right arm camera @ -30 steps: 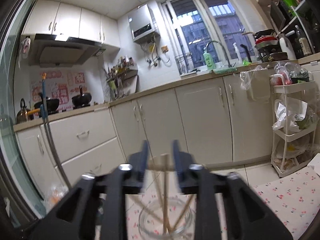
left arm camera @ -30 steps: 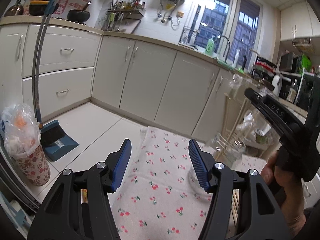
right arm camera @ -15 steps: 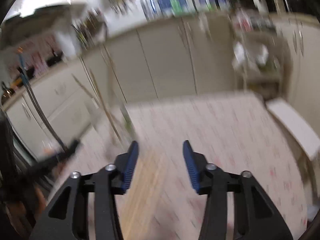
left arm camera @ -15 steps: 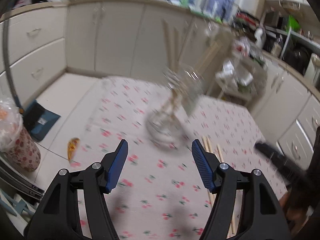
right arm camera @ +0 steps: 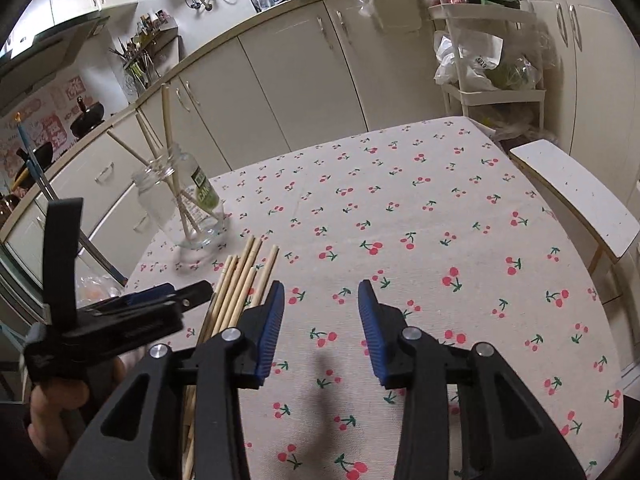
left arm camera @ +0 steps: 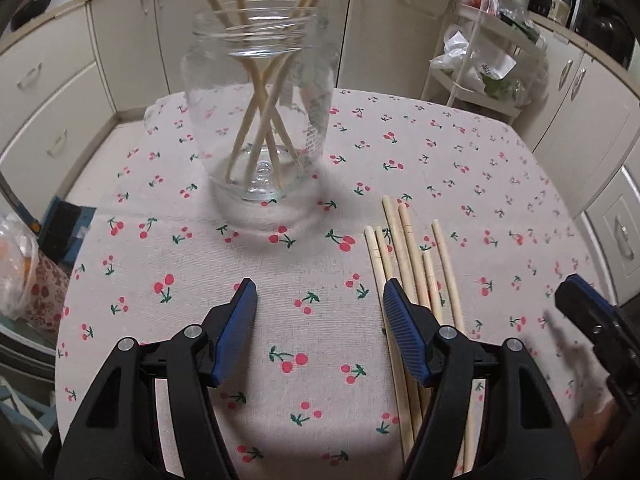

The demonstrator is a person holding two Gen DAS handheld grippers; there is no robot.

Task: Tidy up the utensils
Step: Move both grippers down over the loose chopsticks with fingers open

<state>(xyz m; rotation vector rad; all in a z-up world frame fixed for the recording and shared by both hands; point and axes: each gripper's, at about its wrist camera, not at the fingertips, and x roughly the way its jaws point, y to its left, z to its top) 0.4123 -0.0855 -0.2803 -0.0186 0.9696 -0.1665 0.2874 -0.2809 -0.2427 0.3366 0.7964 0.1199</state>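
- The right gripper (right arm camera: 321, 306) is held with jaws apart, having just been opening, over bare cherry-print cloth (right arm camera: 440, 208).
- Loose chopsticks (right arm camera: 240, 280) are seen beside it; a glass jar (right arm camera: 180, 208) holds perhaps four more.

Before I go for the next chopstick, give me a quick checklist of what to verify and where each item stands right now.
1. Left gripper empty and open: ok, nothing between its pads.
2. Right gripper empty: ok, its jaws have just been opening and hold nothing.
3. Glass jar upright on the tablecloth: ok.
4. Room in the jar: ok, only a few chopsticks lean inside.
5. Loose chopsticks within reach: ok, they lie flat, bunched side by side between the two grippers.
6. One chopstick separated enough to pinch alone: cannot tell, they lie close together.
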